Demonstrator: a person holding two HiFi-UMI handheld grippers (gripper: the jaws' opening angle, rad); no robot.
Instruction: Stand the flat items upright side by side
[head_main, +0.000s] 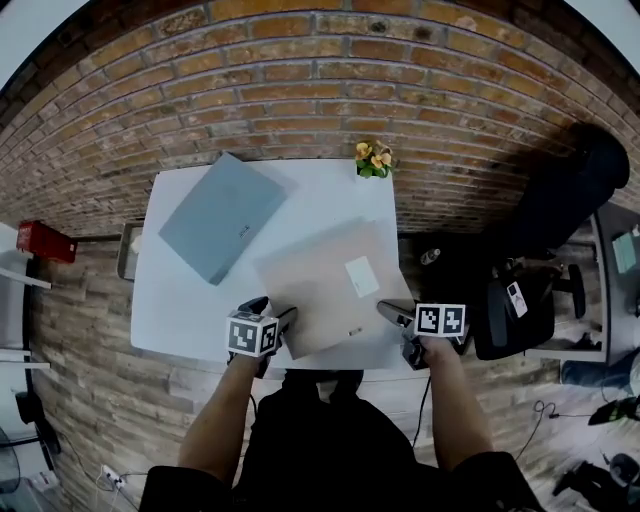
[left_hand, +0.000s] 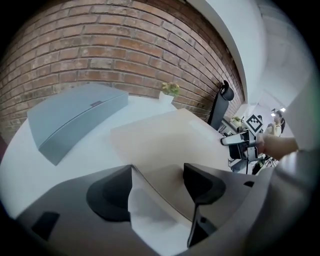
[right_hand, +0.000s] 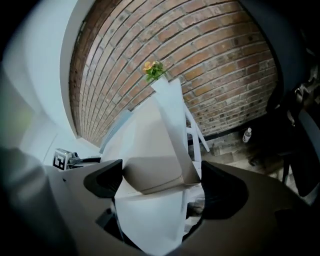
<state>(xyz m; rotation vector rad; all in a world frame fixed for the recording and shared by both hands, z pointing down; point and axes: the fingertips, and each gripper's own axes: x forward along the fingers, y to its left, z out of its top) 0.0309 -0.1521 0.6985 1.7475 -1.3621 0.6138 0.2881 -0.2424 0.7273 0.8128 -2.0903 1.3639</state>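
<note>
A flat beige box (head_main: 325, 285) with a white label lies on the white table (head_main: 170, 310), turned at an angle. My left gripper (head_main: 275, 310) is at its near left corner and my right gripper (head_main: 400, 330) at its near right corner. In the left gripper view the beige box (left_hand: 170, 135) has its corner between the jaws of my left gripper (left_hand: 157, 187), which stand open. The right gripper view shows the box's other corner (right_hand: 155, 175) between the open jaws of my right gripper (right_hand: 162, 185). A flat grey-blue box (head_main: 222, 215) lies at the table's far left.
A small pot of yellow flowers (head_main: 373, 158) stands at the table's far edge. A black office chair (head_main: 510, 310) sits right of the table, and a red object (head_main: 45, 240) lies on the floor at the left. The brick surface surrounds the table.
</note>
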